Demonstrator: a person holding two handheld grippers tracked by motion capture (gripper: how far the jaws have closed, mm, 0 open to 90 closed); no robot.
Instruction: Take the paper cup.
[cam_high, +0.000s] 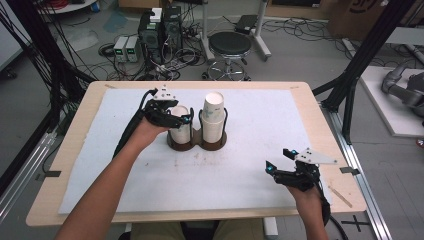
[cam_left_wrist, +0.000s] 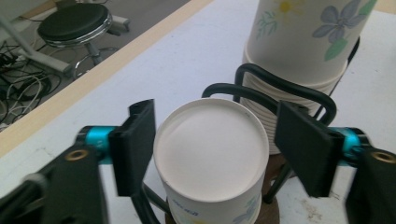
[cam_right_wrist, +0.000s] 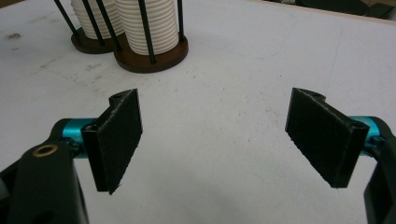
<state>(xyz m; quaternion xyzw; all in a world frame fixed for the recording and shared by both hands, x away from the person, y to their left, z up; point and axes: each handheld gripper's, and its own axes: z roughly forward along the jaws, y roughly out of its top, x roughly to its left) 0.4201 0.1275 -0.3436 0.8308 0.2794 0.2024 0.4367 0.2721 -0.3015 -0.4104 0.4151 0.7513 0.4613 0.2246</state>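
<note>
Your left gripper (cam_high: 176, 116) is at the L stack of upturned paper cups (cam_high: 181, 130), which sits in the L well of the dark two-well cup holder (cam_high: 196, 142) near the table's middle. In the left gripper view the top cup (cam_left_wrist: 211, 149) lies bottom-up between your jaws: the L pad (cam_left_wrist: 135, 144) touches its side, while the R pad (cam_left_wrist: 306, 144) looks just off the rim w/ a thin gap, so I'd call it around the cup but not clamped; can't tell for sure at the R pad. The taller stack (cam_high: 214, 120), w/ a flower print in the left gripper view (cam_left_wrist: 303, 42), stands in the R well, just beside the first, w/ black wire uprights (cam_left_wrist: 280, 88) curving round both. Your right gripper (cam_high: 286, 165) rests near the table's front R corner, well apart from the holder, jaws spread wide w/ nothing between them; in the right gripper view you see bare white mat (cam_right_wrist: 224, 154) between the pads and the holder's round wooden bases (cam_right_wrist: 149, 58) farther off. The mat covers most of the wooden table (cam_high: 320, 115). A black stool (cam_high: 230, 45) stands on the floor beyond the far edge.
</note>
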